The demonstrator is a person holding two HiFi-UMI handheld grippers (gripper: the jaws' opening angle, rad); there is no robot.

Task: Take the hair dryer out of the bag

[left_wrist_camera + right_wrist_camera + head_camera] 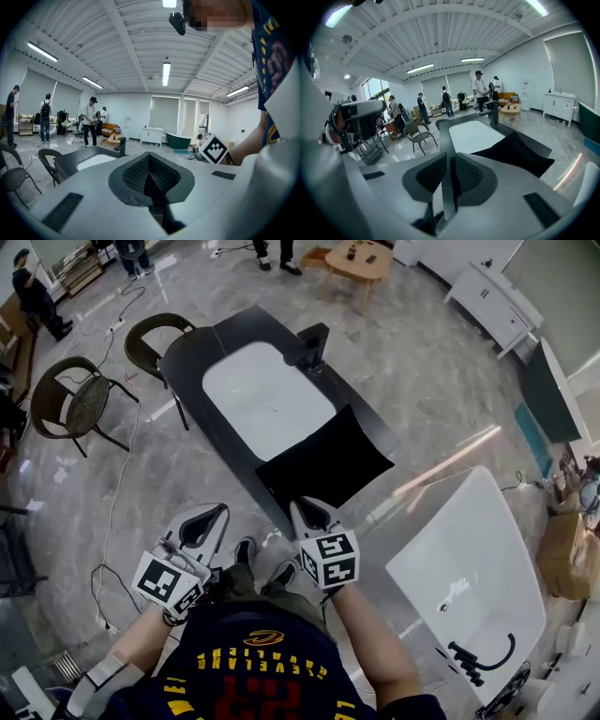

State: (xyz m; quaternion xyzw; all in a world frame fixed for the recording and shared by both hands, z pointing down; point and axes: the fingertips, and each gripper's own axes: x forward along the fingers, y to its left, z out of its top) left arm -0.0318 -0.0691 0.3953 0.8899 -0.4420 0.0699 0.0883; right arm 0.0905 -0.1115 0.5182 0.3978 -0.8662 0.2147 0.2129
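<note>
Head view shows both tongs short of the counter [187,357], close to your body. The left tongs [204,524] are pressed together and the right tongs [311,512] stand a slit apart, both empty, likely readying for the black bag [323,465] on the counter's near end. The hair dryer is unseen, presumably inside. The white tub [469,568] and the chairs [80,404] don't block you.

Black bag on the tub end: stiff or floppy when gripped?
Probably floppy: the black bag looks like soft cloth with pointed corners. It lies across the near end of the tub, so a pull may slide it rather than lift it.
</note>
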